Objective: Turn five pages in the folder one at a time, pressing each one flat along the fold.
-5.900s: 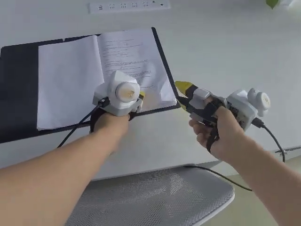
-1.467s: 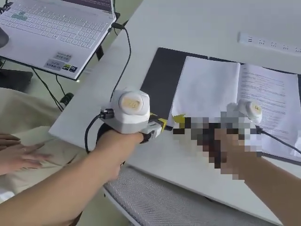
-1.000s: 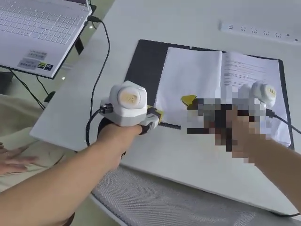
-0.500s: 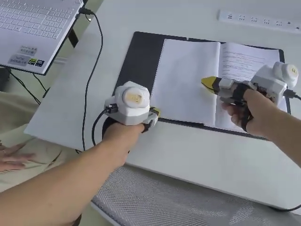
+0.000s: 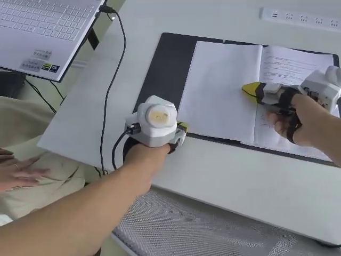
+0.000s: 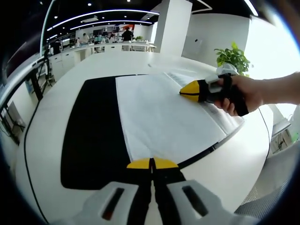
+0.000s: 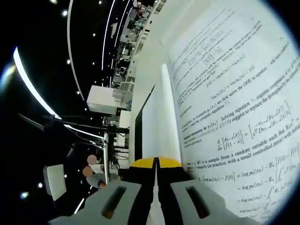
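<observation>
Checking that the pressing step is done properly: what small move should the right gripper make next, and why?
Probably slide the right gripper along the fold, pressing down. Its shut fingers sit right at the fold, between the blank page and the printed page, and the blank page looks slightly raised near the fold. The left gripper, also shut, is at the folder's near edge.

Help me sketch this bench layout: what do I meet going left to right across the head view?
Laptop → cable → black cover → blank page → printed page.
</observation>
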A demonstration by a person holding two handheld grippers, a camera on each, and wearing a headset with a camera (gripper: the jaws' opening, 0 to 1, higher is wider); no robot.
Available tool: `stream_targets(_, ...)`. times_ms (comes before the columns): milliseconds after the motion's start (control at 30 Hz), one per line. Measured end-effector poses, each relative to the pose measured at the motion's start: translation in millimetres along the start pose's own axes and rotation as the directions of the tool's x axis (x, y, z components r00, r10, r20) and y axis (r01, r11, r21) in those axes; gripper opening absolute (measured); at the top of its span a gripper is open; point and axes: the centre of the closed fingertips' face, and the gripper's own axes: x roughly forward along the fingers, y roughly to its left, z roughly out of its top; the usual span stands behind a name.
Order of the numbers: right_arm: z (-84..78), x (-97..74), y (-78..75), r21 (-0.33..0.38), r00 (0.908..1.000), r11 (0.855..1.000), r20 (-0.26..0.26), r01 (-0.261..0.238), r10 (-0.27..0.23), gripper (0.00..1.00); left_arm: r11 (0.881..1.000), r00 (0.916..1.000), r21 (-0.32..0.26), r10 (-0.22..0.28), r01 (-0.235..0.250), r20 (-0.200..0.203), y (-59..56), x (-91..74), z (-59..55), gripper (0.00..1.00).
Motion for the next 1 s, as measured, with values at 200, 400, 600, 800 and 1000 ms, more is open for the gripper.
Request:
stream_targets(200, 18.7, 9.5, 1.2, 0.050, 0.9993, 0.999, 0.037, -0.011, 0.009, 0.00, 1.000, 1.0000, 0.008, 0.006, -0.006, 0.000, 4.4, 6.3, -1.2, 0.00)
stream_targets(400, 41.0, 15.6, 3.8, 0.086, 0.9946, 0.996, 0.104, -0.015, 0.006, 0.00, 1.000, 0.9999, 0.020, 0.012, -0.012, 0.008, 7.3, 11.1, -2.5, 0.00)
stream_targets(600, 56.5, 25.3, 0.6, 0.075, 0.9943, 0.997, 0.103, 0.016, -0.024, 0.00, 1.000, 0.9999, 0.027, 0.010, -0.010, 0.002, 8.0, 12.4, -3.2, 0.00)
stream_targets(800, 89.4, 35.7, -5.3, 0.142, 0.9817, 0.990, 0.187, 0.009, -0.036, 0.00, 1.000, 0.9999, 0.029, 0.010, -0.010, 0.004, 8.5, 13.5, -3.9, 0.00)
stream_targets(1000, 111.0, 42.8, -10.4, 0.181, 0.9715, 0.983, 0.234, -0.003, -0.040, 0.00, 1.000, 0.9999, 0.027, 0.014, -0.014, 0.006, 8.2, 13.1, -4.1, 0.00)
